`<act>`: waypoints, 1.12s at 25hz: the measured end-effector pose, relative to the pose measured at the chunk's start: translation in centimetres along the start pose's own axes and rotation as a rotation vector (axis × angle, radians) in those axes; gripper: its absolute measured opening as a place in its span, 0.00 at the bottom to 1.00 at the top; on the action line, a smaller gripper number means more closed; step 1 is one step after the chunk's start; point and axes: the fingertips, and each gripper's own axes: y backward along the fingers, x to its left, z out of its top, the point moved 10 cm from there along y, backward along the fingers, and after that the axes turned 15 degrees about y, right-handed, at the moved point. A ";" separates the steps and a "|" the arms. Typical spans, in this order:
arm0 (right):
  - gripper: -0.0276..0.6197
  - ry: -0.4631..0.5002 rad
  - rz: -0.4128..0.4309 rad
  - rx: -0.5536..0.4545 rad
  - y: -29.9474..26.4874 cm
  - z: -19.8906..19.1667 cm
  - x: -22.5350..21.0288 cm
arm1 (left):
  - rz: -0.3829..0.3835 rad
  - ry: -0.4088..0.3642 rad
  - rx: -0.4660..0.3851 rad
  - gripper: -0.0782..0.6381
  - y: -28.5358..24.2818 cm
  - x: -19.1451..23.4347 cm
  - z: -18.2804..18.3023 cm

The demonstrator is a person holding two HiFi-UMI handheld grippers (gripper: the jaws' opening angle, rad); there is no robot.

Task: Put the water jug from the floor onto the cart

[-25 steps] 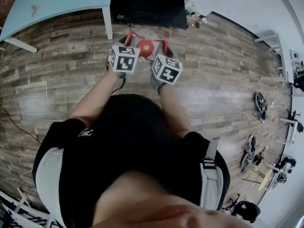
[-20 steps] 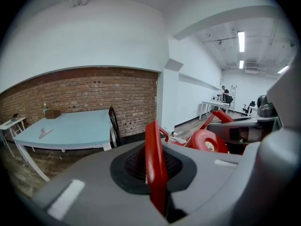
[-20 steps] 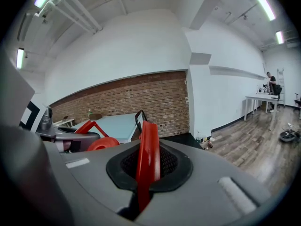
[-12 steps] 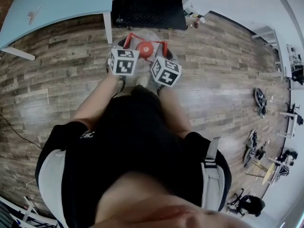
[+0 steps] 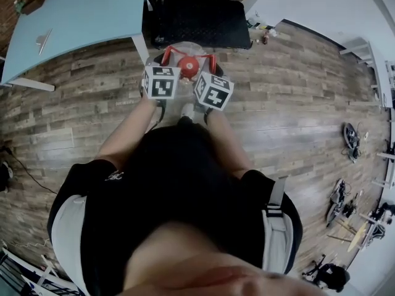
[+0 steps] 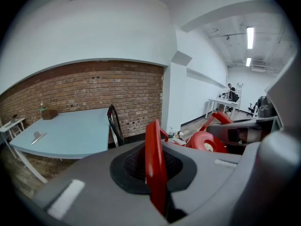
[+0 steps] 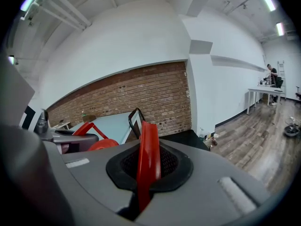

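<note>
left tong (image 6: 157,187) is clamping shut on the left red handle (image 6: 154,149) | jug (image 5: 189,66) is hanging between both tongs above the floor (image 5: 296,103), just short of the black cart (image 5: 200,20) | right tong (image 7: 146,185) is gripping the right red handle (image 7: 148,149) | judged best: lifting both sides evenly, clearing the cart's edge before lowering

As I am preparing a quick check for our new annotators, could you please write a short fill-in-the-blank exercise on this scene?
1. The left gripper and the right gripper are each shut on a ____ handle of the water jug.
2. The wall behind the light blue table is built of ____.
3. The cart ahead of the jug is ____ in colour.

Missing words: red; brick; black.
</note>
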 end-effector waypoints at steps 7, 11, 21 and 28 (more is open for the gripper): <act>0.07 -0.028 0.048 -0.010 -5.4 3.1 -4.9 | 0.042 -0.015 0.014 0.11 -6.1 -2.7 4.2; 0.07 -0.036 0.082 -0.022 -8.8 4.6 -7.4 | 0.055 -0.030 0.022 0.12 -9.7 -3.5 6.3; 0.07 -0.036 0.101 -0.011 -14.7 6.5 -13.2 | 0.066 -0.047 0.028 0.12 -16.4 -6.6 9.3; 0.07 -0.050 0.084 0.032 -18.2 6.3 -14.3 | 0.051 -0.060 0.078 0.12 -20.3 -6.6 10.0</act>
